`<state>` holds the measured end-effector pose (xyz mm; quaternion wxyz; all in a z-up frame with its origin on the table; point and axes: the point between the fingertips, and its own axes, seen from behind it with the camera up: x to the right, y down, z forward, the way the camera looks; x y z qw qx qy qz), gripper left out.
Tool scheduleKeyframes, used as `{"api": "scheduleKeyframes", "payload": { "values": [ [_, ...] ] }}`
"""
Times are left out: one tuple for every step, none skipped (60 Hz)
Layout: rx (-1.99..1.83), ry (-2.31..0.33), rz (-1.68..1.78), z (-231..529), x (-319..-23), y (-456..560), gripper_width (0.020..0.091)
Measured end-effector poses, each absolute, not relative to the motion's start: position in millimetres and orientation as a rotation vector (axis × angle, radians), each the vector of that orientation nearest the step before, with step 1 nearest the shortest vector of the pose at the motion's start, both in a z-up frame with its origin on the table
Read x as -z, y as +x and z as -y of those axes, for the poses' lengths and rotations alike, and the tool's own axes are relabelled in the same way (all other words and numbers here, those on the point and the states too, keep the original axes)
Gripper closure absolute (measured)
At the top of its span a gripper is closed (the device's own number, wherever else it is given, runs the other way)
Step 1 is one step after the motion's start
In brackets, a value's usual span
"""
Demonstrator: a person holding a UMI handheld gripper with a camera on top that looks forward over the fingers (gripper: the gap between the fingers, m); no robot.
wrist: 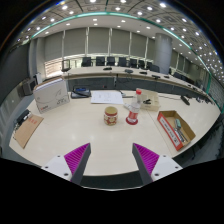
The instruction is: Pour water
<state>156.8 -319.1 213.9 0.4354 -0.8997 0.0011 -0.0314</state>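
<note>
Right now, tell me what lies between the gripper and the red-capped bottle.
Only bare tabletop lies between the open hand-held gripper and the bottle, per the gripper view.

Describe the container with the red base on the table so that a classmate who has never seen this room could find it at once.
Start at the large pale table in the meeting room. Near its middle, well beyond the open tool, two small items stand side by side. The right one is the red-based container, taller and pale above, with red at its bottom, unlike the squat brownish cup beside it.
</note>
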Motion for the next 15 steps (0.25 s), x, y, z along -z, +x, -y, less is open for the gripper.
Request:
{"api": "scheduleKeyframes", "payload": {
  "values": [
    [0.085, -2.238, -0.003, 320.9, -214.9, 157.2, 0.0247],
    [0.092, -2.234, 0.003, 318.6, -213.5, 160.8, 0.0245],
    [0.105, -2.229, 0.010, 323.3, -216.9, 158.5, 0.0245],
    [0.116, -2.224, 0.021, 324.9, -218.3, 157.8, 0.0245],
    [0.122, -2.222, 0.031, 325.1, -220.0, 156.2, 0.0245],
    [0.124, -2.220, 0.040, 326.1, -221.0, 154.6, 0.0245],
    [0.123, -2.221, 0.045, 326.8, -221.4, 153.0, 0.0247],
    [0.122, -2.223, 0.050, 327.6, -221.9, 151.7, 0.0247],
    [0.123, -2.226, 0.054, 328.3, -222.2, 150.7, 0.0247],
    [0.125, -2.227, 0.058, 328.8, -222.9, 149.9, 0.0246],
    [0.128, -2.226, 0.062, 329.1, -224.0, 149.4, 0.0245],
    [0.130, -2.222, 0.065, 328.1, -223.1, 151.7, 0.0246],
    [0.133, -2.220, 0.067, 328.0, -224.0, 151.4, 0.0247],
    [0.134, -2.217, 0.068, 325.2, -222.5, 150.8, 0.0246],
    [0.136, -2.217, 0.071, 327.0, -225.2, 148.7, 0.0248]
  ]
}}
